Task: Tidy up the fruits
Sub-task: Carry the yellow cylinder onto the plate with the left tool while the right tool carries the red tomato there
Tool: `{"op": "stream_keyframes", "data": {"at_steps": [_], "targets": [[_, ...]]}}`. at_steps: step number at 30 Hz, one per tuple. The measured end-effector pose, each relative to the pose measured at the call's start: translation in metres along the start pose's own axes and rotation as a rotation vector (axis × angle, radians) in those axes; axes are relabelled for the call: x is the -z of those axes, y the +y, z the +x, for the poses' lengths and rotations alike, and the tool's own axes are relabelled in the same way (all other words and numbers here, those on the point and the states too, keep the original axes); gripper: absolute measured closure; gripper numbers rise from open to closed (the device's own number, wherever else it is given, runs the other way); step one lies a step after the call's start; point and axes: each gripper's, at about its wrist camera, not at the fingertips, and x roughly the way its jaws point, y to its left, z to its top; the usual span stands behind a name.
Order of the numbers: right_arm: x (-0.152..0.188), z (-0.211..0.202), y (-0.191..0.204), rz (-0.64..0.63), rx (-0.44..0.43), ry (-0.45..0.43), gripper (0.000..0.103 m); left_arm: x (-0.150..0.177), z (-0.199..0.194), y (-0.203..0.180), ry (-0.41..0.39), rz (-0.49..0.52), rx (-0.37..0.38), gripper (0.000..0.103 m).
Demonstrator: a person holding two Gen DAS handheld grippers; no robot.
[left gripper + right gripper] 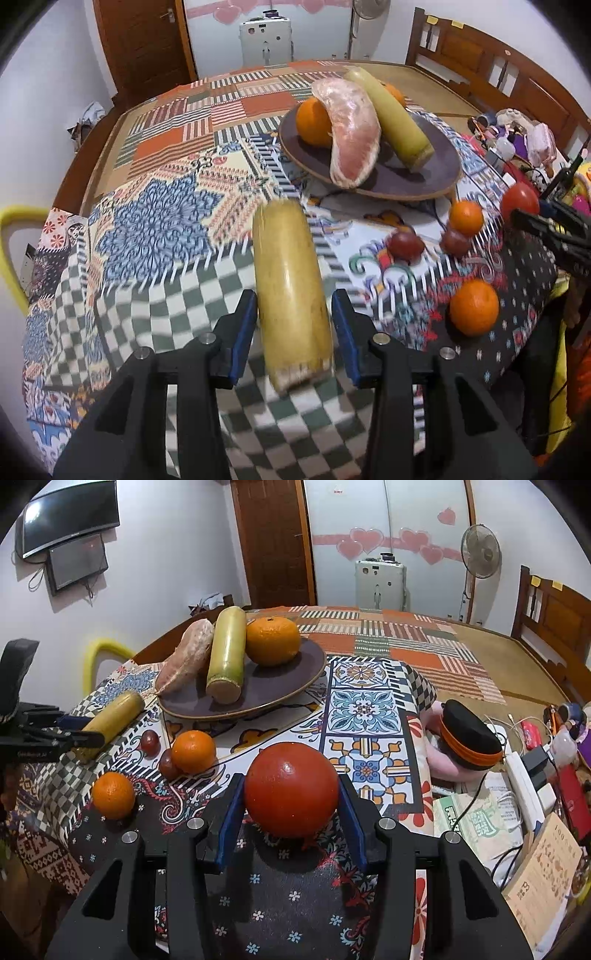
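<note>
The left gripper [294,310] has jaws spread beside the blurred yellow stalk [290,288]. The right gripper [291,805] pinches the red tomato [291,789], hiding its underside

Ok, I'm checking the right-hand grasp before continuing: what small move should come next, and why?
Probably lift the tomato a little off the tablecloth. The jaws of the right gripper press both its sides, it seems to rest on the cloth, and the plate with free space lies further back on the left.
</note>
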Motion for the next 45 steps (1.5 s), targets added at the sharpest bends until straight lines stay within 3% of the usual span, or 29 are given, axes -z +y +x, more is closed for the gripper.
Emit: {"op": "stream_keyframes", "data": {"at_steps": [11,17,23,29,39,45], "targets": [[-0.006,0.001,0.0,-0.036,0.022,-0.006,0.058,-0.034,0.039,0.004,0.027,-0.003,-0.02,0.062],[-0.011,-0.003,0.0,-0.037,0.02,-0.02,0.058,-0.032,0.031,0.01,0.005,-0.03,-0.001,0.065],[-0.019,-0.015,0.002,-0.03,0.016,-0.054,0.058,-0.023,-0.016,0.002,-0.091,0.002,-0.005,0.065],[-0.032,-0.028,0.009,-0.028,0.005,-0.101,0.058,-0.025,-0.052,-0.006,-0.189,-0.025,0.039,0.065],[-0.062,-0.032,0.017,-0.047,0.017,-0.17,0.058,-0.058,-0.064,-0.037,-0.287,-0.003,0.096,0.065],[-0.071,-0.021,0.014,-0.048,0.011,-0.174,0.058,-0.076,-0.05,-0.051,-0.295,0.01,0.121,0.065]]}}
